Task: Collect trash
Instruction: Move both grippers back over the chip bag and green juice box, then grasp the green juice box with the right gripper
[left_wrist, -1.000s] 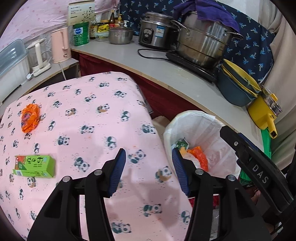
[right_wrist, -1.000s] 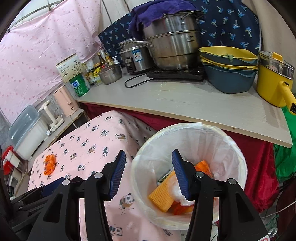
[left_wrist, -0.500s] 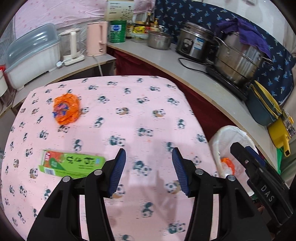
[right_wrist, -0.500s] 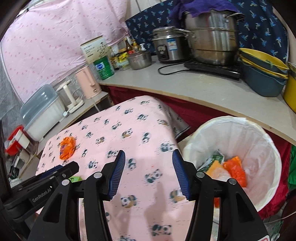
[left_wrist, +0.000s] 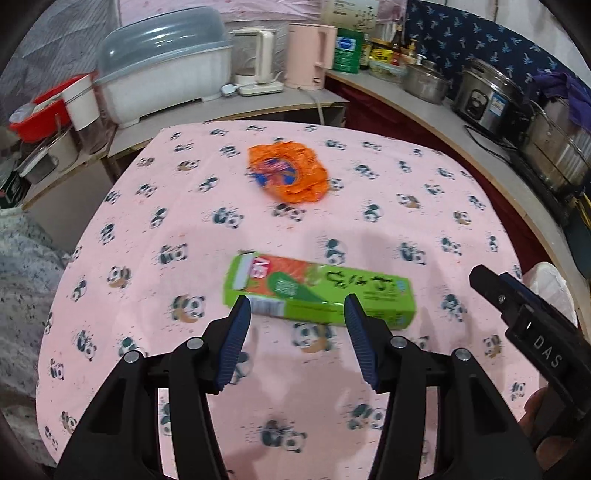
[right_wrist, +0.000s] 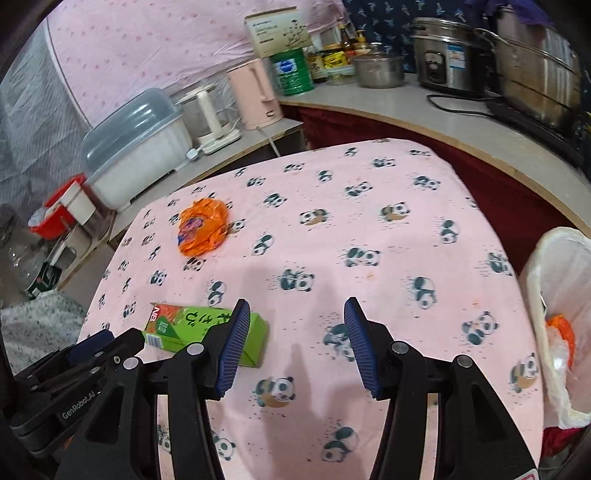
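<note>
Green carton (left_wrist: 317, 293) before left claw (left_wrist: 297, 314)

Tablecloth (left_wrist: 369, 373): matt pink cloth, panda print, smooth
Green carton (left_wrist: 317, 291): printed cardboard, slight sheen
Orange wrapper (left_wrist: 288, 173): crumpled glossy plastic film
Left gripper (left_wrist: 297, 314): matt black plastic body, blue ribbed pads (left_wrist: 236, 343), small metal pins
Right gripper (right_wrist: 293, 314): same black plastic, blue ribbed pads
Bin liner (right_wrist: 554, 295): thin translucent white plastic, wrinkled
Rice cooker (right_wrist: 448, 55), stock pot (right_wrist: 535, 74): shiny brushed metal
Kettle (left_wrist: 308, 55): smooth matt pink plastic
Counter (right_wrist: 424, 107): pale smooth top, wood edge
Dish box lid (left_wrist: 162, 40): cloudy translucent plastic
</note>
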